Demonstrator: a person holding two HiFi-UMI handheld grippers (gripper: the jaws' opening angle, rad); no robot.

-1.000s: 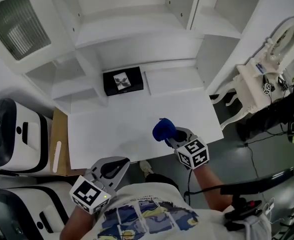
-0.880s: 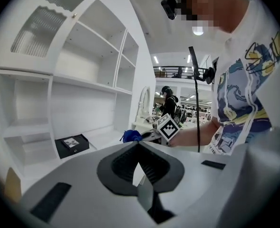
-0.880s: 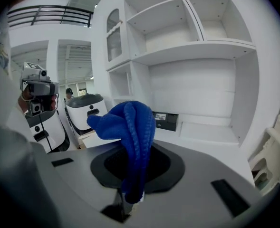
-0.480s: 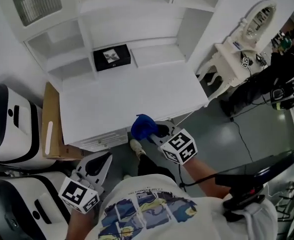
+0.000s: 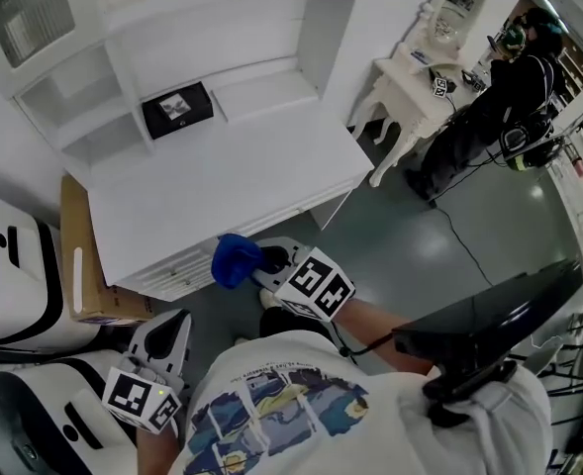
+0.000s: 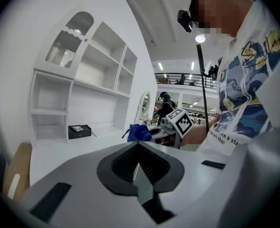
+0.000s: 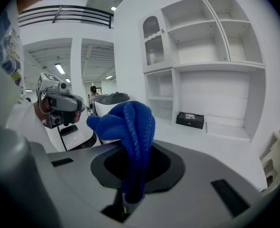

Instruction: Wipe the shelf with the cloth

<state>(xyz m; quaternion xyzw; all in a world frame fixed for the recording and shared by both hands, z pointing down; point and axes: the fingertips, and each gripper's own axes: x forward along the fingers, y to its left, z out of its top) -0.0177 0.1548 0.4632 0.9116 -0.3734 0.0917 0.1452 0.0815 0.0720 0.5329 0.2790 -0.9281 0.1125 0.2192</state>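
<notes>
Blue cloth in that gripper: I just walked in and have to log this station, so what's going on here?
A person stands before a white shelf unit with a gripper in each hand. The right gripper is shut on the blue cloth, held in front of the unit's front edge and touching no surface. The left gripper hangs low by the person's side, shut and empty. A black box sits at the back of the broad lower shelf.

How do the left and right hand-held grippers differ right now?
The right hand-held gripper is shut on a blue cloth; the left hand-held gripper is shut on nothing. The right one is near the white shelf unit's front edge; the left one is farther back. Both are shut.
</notes>
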